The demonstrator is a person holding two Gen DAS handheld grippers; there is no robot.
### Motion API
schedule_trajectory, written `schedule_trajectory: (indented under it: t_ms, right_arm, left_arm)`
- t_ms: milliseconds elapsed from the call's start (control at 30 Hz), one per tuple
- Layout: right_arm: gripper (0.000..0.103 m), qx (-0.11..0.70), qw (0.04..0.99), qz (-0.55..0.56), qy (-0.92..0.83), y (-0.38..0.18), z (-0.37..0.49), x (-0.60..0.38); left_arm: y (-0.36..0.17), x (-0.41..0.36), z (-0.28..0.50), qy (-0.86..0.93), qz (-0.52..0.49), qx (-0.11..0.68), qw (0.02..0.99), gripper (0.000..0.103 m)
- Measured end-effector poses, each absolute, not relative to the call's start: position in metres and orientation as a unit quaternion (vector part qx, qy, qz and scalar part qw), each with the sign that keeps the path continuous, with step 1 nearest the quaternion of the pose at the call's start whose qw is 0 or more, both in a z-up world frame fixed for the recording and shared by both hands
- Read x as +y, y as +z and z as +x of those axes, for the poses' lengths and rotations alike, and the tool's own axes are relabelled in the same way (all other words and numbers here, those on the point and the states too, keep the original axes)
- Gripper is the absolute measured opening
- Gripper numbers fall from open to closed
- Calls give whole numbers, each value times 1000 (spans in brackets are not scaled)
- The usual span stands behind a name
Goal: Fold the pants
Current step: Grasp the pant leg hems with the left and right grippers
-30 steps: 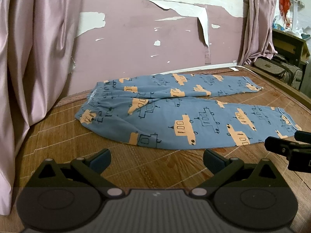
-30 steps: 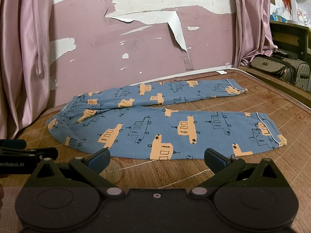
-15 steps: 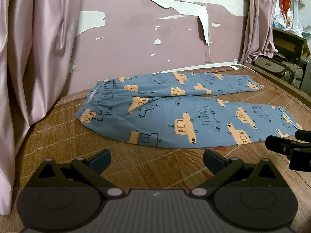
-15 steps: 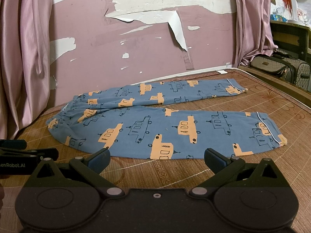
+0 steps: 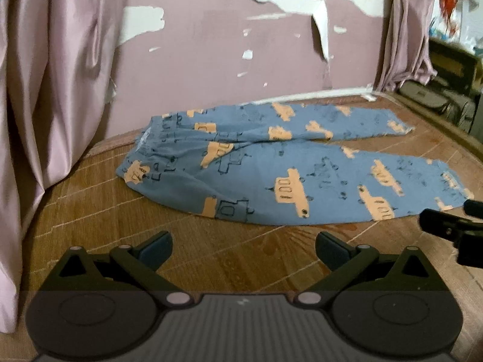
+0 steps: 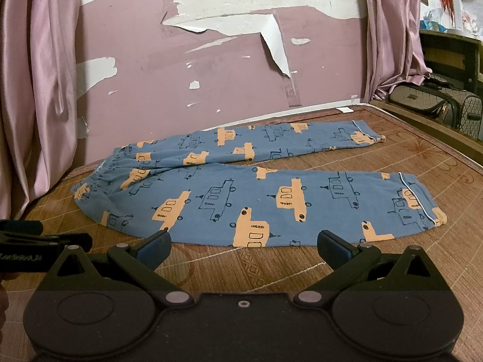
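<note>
Left tool (image 5: 243, 246) and right tool (image 6: 243, 246) both spread wide, holding nothing, short of the near edge of the pants (image 6: 271, 202); pants lie flat and unfolded on a woven mat (image 6: 241, 267), waistband left, legs right; peeling pink wall (image 6: 211, 69) behind

text: blurred white print, unreadable | on: left tool (image 6: 36, 247) body

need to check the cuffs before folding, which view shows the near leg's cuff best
The right wrist view: the near cuff lies whole and sharp, its white piping visible. In the left wrist view the same cuff sits blurred at the right edge, partly behind the right hand-held gripper.
</note>
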State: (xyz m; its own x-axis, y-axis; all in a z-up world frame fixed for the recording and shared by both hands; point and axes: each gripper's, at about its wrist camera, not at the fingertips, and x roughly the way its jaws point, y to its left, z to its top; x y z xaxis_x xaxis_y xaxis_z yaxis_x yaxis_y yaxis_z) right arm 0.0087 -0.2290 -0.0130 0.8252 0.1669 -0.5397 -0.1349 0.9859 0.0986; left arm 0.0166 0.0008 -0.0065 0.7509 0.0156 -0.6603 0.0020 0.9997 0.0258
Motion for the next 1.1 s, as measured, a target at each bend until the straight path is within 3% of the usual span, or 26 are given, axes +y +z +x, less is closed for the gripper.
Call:
schedule_trajectory:
  t_ms: [300, 567, 833, 1100]
  right_arm:
    - [103, 265, 948, -16, 176, 14, 58, -235]
    - [103, 313, 921, -33, 230, 32, 148, -255]
    - [102, 338, 912, -72, 221, 2, 273, -256]
    - [100, 339, 900, -126, 243, -27, 366, -238]
  left_arm:
    - [37, 22, 99, 25, 84, 410, 908, 103]
    - [77, 63, 189, 50, 155, 427, 890, 103]
    - [55, 102, 269, 40, 136, 394, 908, 103]
    - [13, 89, 318, -8, 200, 355, 913, 102]
